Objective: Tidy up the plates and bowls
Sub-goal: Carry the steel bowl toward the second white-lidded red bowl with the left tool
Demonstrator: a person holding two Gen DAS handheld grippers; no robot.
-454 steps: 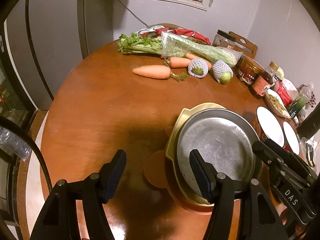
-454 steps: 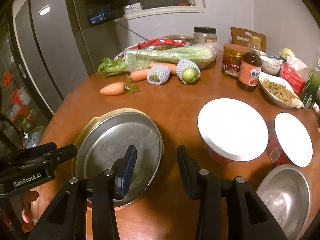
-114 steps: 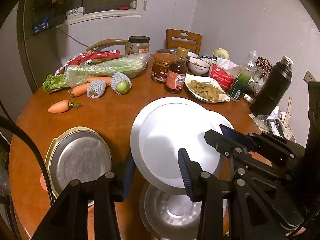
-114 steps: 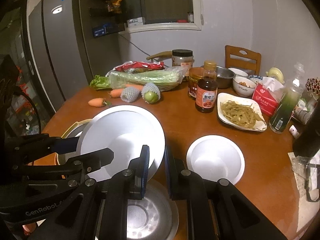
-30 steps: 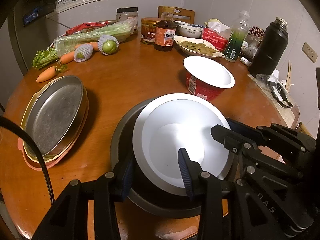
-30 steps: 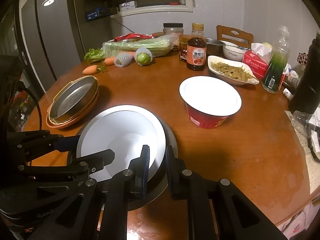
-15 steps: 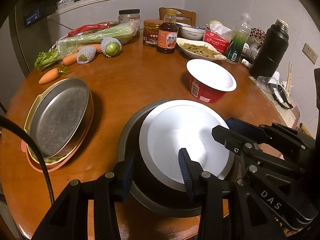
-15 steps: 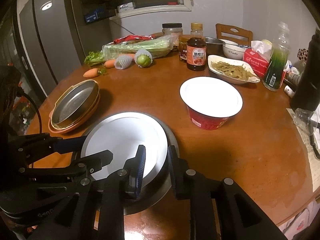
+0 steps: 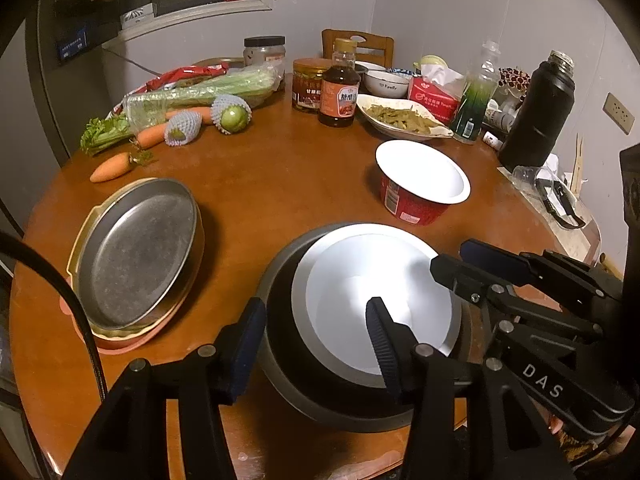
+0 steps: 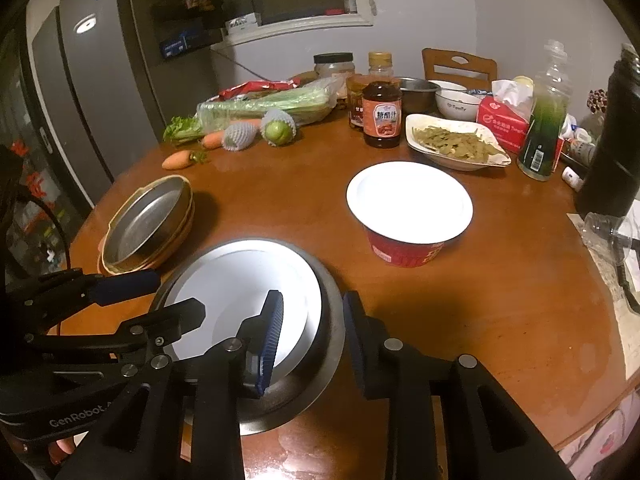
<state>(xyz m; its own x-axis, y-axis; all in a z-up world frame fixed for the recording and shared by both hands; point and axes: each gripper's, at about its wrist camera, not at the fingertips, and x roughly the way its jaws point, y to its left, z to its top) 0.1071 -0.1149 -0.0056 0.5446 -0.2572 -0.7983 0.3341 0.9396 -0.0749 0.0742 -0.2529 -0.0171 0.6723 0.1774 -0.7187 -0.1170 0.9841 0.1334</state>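
A white bowl [image 9: 376, 300] sits nested inside a grey metal bowl [image 9: 280, 344] near the table's front edge; both also show in the right wrist view, white bowl [image 10: 240, 292] in metal bowl [image 10: 324, 344]. My left gripper [image 9: 314, 338] is open, its jaws straddling the near left rim of the stack. My right gripper [image 10: 310, 334] is open, straddling the stack's right rim. A second red paper bowl with white inside [image 9: 420, 180] stands further back right. A stack of metal and coloured plates [image 9: 136, 252] lies at the left.
At the back stand a sauce bottle [image 9: 339, 88], jars, a dish of vegetables [image 9: 400, 120], a tissue box, a green bottle and a black flask [image 9: 536, 112]. Carrots [image 9: 110, 168], celery and netted fruit lie at the back left. The wooden table [image 9: 280, 168] has a round edge.
Both grippers have opened and let go of the white bowl, which now rests inside the metal bowl. Both have drawn back and up a little.
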